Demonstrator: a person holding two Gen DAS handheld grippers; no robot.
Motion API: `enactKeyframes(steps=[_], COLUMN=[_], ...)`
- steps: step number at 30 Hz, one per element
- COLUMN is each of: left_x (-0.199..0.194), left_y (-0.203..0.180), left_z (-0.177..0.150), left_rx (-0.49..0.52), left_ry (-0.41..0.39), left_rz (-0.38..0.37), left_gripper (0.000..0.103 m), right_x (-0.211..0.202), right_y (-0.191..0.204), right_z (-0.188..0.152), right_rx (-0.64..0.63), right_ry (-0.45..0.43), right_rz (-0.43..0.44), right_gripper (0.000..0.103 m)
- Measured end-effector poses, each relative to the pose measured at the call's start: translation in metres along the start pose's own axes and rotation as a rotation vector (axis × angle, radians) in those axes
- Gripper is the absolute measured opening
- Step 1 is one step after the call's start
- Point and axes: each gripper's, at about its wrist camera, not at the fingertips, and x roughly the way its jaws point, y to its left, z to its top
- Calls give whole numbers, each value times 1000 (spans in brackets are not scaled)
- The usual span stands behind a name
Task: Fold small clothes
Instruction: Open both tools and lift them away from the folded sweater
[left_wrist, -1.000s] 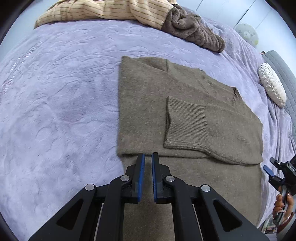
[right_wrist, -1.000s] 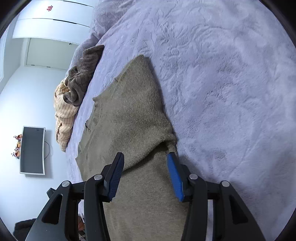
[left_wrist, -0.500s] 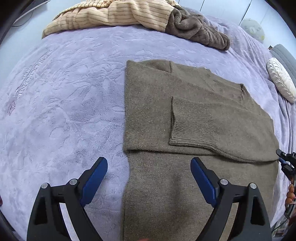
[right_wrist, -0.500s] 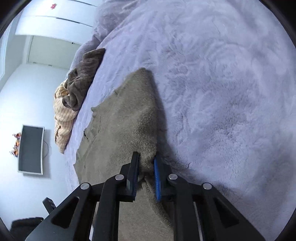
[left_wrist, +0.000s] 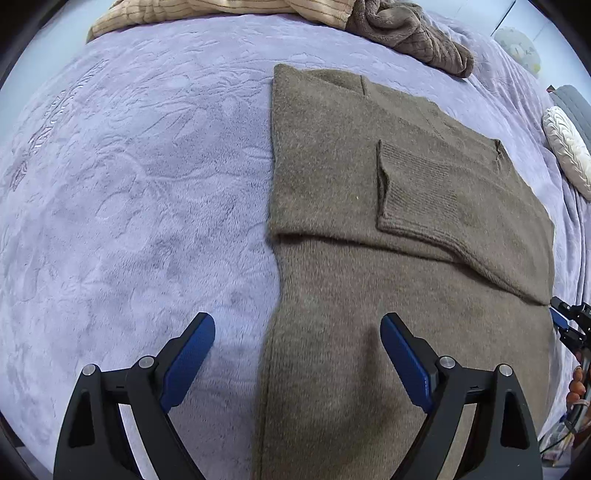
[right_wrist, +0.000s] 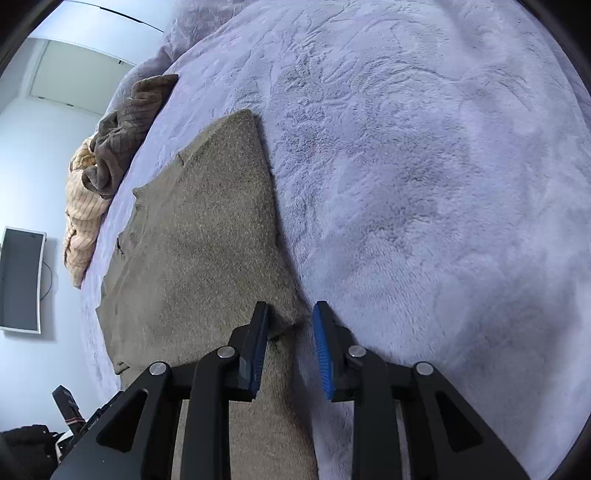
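Observation:
A brown knit sweater (left_wrist: 369, 258) lies flat on the lavender bed cover (left_wrist: 129, 203), its upper part folded with a sleeve cuff (left_wrist: 417, 192) laid across it. My left gripper (left_wrist: 297, 350) is wide open just above the sweater's lower left edge, holding nothing. In the right wrist view the sweater (right_wrist: 199, 240) runs away from me, and my right gripper (right_wrist: 290, 347) is partly open over the sweater's right edge, its left finger over the folded corner, its right finger over the bed cover (right_wrist: 443, 184). The right gripper also shows in the left wrist view (left_wrist: 569, 325) by the sweater's right edge.
A striped beige garment (left_wrist: 221, 7) and a dark brown knit (left_wrist: 413, 33) are piled at the far end of the bed. A white cushion (left_wrist: 569, 155) lies at the right. A wall screen (right_wrist: 20, 280) hangs at the left of the right wrist view.
My left gripper went from shut to wide open and drew back along the sweater. My right gripper closed on the sweater's edge half a second ago and has now partly opened, letting it go.

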Motion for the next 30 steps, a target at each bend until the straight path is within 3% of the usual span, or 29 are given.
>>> enactKeyframes(steps=[4,16,21,30], left_x=[-6,-21,-31,-49], left_y=[-2,-15,-19,-28], left_z=[-10,-59,-81,-112], left_rx=[30,110,121,179], left_ry=[32,174,206,242], left_rz=[-11,-8,-12,-32], left_gripper=[91,91,91,91], right_x=[-16,-43,-47,-51], right_y=[8,42,56,65], right_z=[-14,-84,-113,-161], right_rx=[-12,-20,-33,-52], right_ry=[10,87,144,241], right_rz=[-25,29,41,59], right_gripper=[47,49,56,57])
